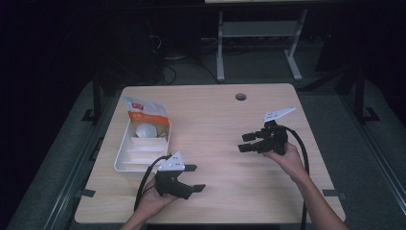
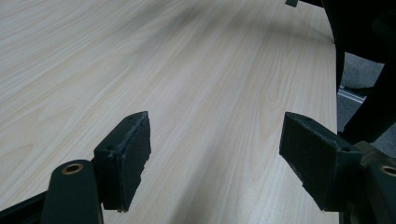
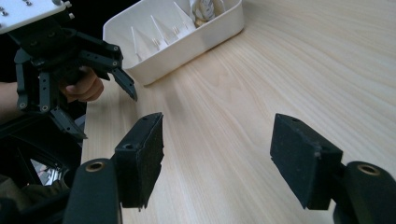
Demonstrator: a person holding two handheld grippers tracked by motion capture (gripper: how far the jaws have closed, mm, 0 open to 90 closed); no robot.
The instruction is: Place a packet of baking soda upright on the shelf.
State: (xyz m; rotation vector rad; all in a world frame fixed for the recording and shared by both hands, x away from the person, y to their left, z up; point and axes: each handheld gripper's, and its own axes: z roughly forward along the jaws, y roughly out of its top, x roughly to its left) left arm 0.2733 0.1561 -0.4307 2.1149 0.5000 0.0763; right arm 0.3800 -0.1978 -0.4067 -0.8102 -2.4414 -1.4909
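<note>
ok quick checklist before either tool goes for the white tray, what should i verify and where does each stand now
1. Left tool open and holding nothing: ok, jaws spread wide over bare wood in the left gripper view.
2. Right tool open and holding nothing: ok, wide gap in the right gripper view.
3. Path across the table between the tools and the white tray: ok, nothing lies on it.
4. Tray sits fully on the table: ok, near the left edge.
5. Tray contents: orange and white bag leans at the far end and a round white object sits in the far compartment; whether the nearer compartments hold anything: cannot tell.
6. Left tool's cable clear of the tray: cannot tell, it runs close by the near corner.
</note>
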